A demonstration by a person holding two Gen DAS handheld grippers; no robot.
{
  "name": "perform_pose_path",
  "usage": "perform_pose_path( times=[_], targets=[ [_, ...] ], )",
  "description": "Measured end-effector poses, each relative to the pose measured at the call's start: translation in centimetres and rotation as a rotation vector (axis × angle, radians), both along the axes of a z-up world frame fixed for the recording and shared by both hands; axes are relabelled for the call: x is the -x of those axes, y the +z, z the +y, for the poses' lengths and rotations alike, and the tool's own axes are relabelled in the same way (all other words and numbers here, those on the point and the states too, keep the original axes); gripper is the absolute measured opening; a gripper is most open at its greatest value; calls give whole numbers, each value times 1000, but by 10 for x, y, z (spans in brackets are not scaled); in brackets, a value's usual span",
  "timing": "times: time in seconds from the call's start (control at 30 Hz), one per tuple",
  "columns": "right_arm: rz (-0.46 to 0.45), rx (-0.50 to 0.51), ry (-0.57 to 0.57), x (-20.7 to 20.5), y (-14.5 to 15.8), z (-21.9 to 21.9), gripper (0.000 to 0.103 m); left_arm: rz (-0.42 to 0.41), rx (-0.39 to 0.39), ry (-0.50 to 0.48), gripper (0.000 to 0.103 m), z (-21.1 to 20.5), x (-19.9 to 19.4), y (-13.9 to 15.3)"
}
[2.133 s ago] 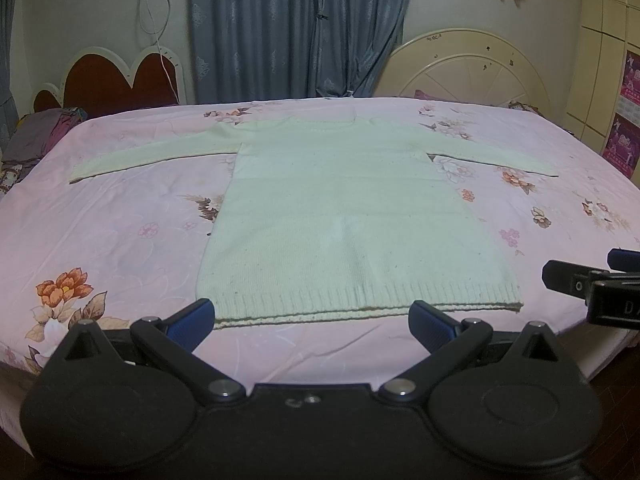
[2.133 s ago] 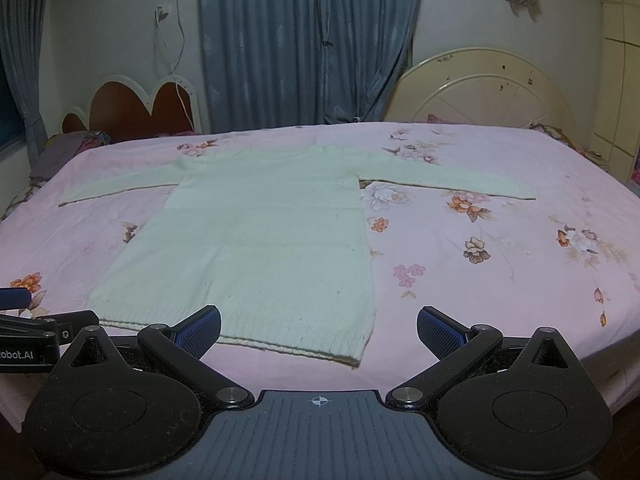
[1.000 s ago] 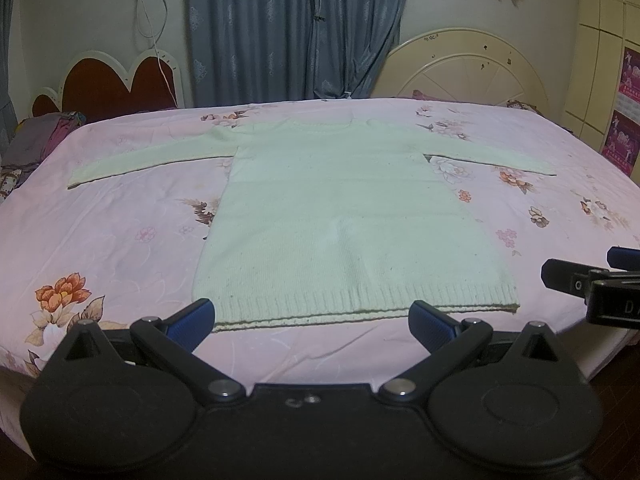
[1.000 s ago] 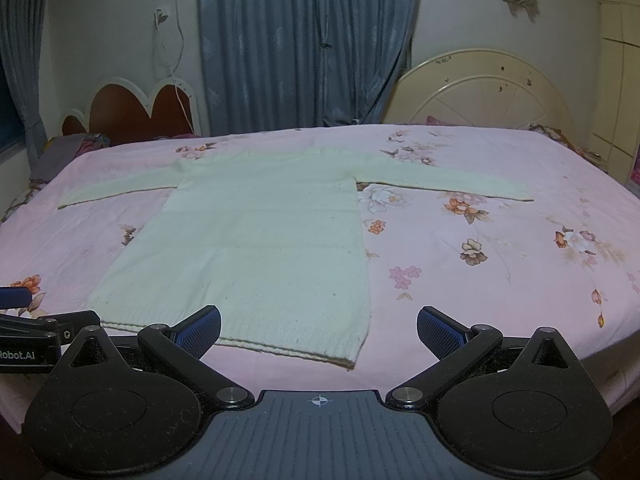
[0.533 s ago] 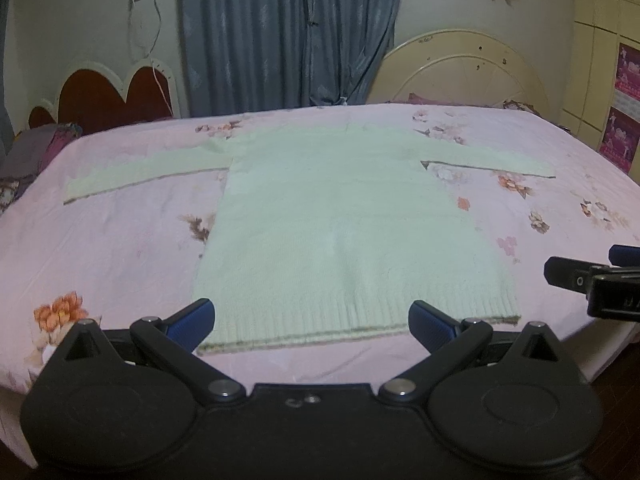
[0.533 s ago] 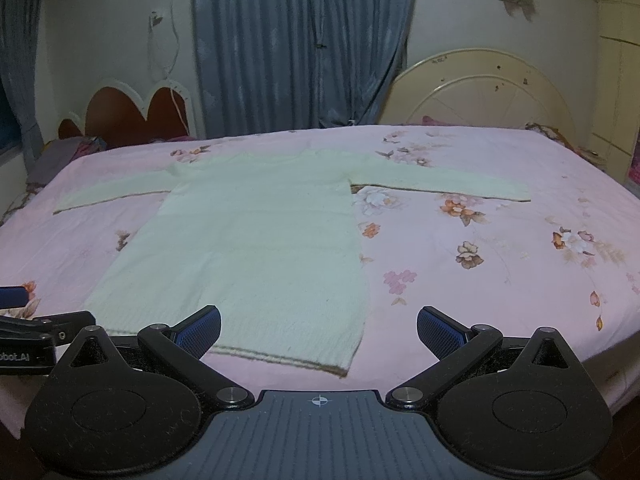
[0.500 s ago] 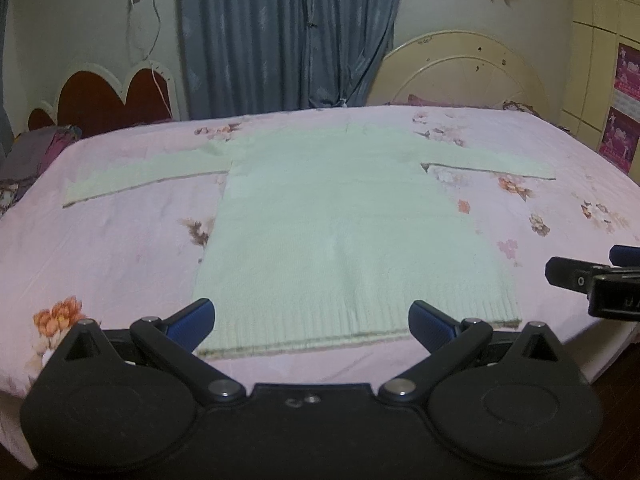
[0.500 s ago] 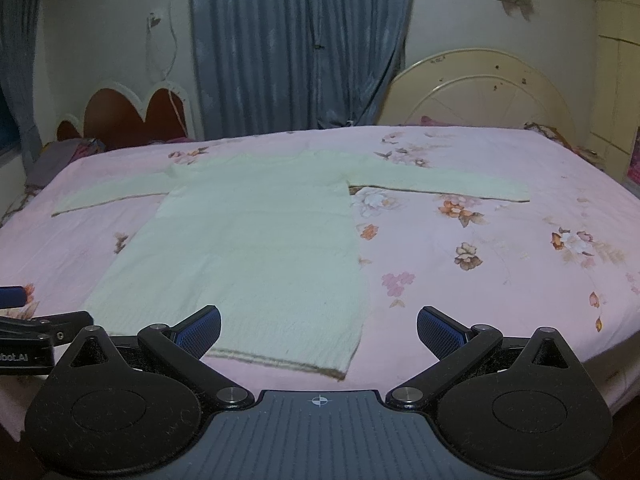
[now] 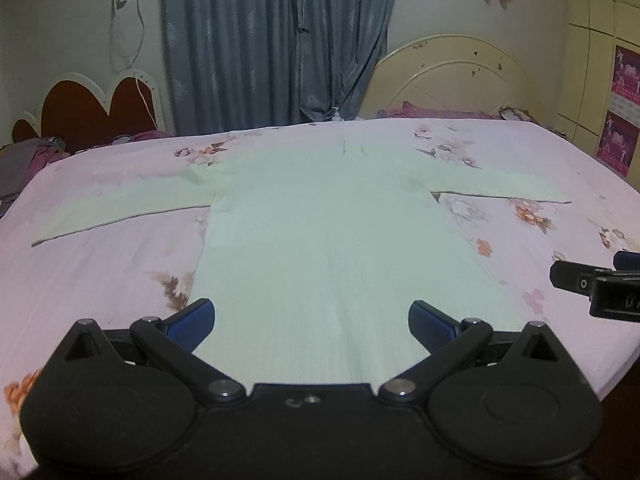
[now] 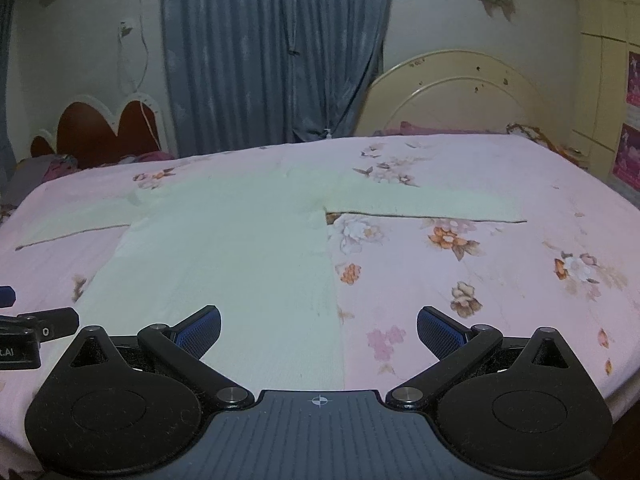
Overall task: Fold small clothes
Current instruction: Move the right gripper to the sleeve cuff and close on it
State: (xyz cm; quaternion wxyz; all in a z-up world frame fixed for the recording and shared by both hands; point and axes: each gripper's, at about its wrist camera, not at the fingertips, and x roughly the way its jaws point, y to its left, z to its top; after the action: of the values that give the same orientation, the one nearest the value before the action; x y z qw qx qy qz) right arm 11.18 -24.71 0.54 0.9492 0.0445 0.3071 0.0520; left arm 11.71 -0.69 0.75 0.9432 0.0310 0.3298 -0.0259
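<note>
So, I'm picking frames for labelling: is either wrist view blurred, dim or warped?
Left wrist view: dim, sweater smeared, bed edge bowed by the fisheye. Right wrist view: equally dim and curved, slightly sharper; flower print readable, sweater knit washed out.

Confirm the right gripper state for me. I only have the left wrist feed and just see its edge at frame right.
Observer: The right gripper is open, its jaws spread wide with nothing held between them.
Operator: Where is it lined up relative to the sweater?
Observer: It straddles the right side edge of the sweater. Its left finger is in front of the knit, and its right finger is in front of the bare floral sheet. The hem is hidden behind the gripper body, so I cannot tell whether it is touching.
</note>
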Motion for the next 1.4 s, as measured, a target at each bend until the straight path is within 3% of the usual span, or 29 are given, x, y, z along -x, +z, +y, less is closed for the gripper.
perform_pose_path(
  times=[0.4, 0.67, 0.83, 1.3, 1.33, 1.37, 1.4],
  targets=[
    [10, 6, -74, -96, -7, 13, 103, 18, -7, -41, 103, 15, -101, -10],
    [23, 16, -146, -143, -12, -9, 103, 52, 21, -63, 103, 7, -152, -18],
    [30, 11, -185, -170, -19, -48, 103, 83, 14, -64, 103, -21, -180, -30],
    [63, -101, -379, -267, -76, -219, 102, 171, -56, -38, 103, -101, -240, -52],
    [65, -111, -387, -270, -79, -224, 97, 176, -62, -36, 103, -104, -243, -54],
    [78, -131, -392, -275, -84, -233, 74, 183, -66, -30, 103, -107, -245, -56],
    [97, -155, -404, -279, -90, -242, 65, 192, -67, -24, 103, -108, -248, -59]
  ],
)
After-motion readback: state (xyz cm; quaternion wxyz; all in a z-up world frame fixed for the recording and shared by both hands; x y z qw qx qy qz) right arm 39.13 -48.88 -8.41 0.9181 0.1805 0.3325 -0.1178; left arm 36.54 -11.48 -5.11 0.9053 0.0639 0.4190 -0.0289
